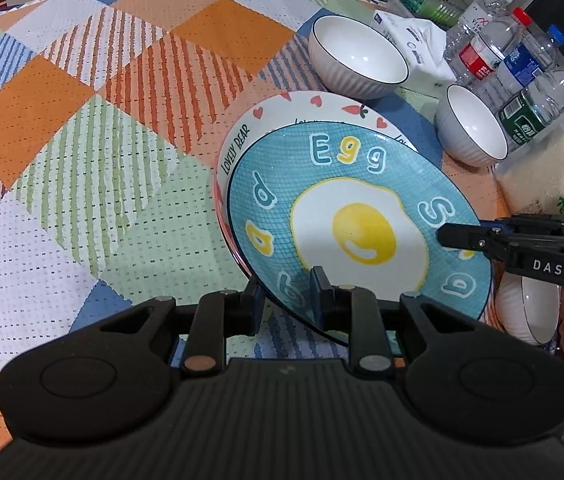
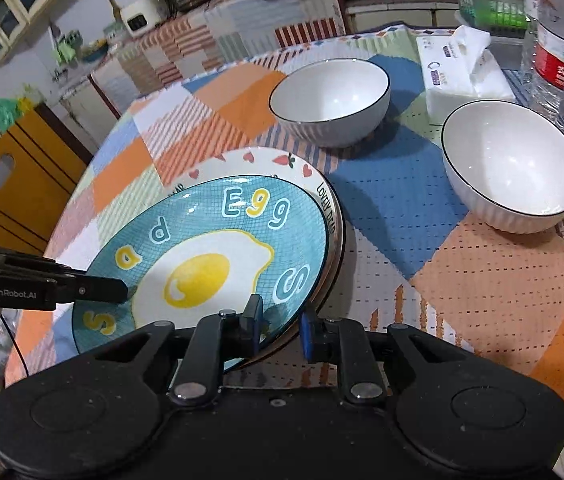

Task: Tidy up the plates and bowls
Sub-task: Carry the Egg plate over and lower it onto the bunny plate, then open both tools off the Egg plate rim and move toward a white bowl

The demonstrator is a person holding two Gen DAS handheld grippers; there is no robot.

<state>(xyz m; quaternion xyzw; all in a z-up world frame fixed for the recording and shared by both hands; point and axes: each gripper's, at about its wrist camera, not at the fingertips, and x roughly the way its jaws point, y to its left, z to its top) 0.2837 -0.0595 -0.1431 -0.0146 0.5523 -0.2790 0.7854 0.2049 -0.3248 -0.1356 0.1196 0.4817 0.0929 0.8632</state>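
Both tools grip the blue egg plate [image 1: 358,216] by its rim: left tool [image 1: 286,292] at 6 o'clock, right tool [image 2: 279,322] opposite. It sits tilted on the bear plate [image 1: 241,136], bowls [image 2: 330,100] at 1 o'clock.

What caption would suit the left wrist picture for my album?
Two handheld grippers, left gripper and right gripper, hold a blue egg plate over a white Lovely Bear plate.
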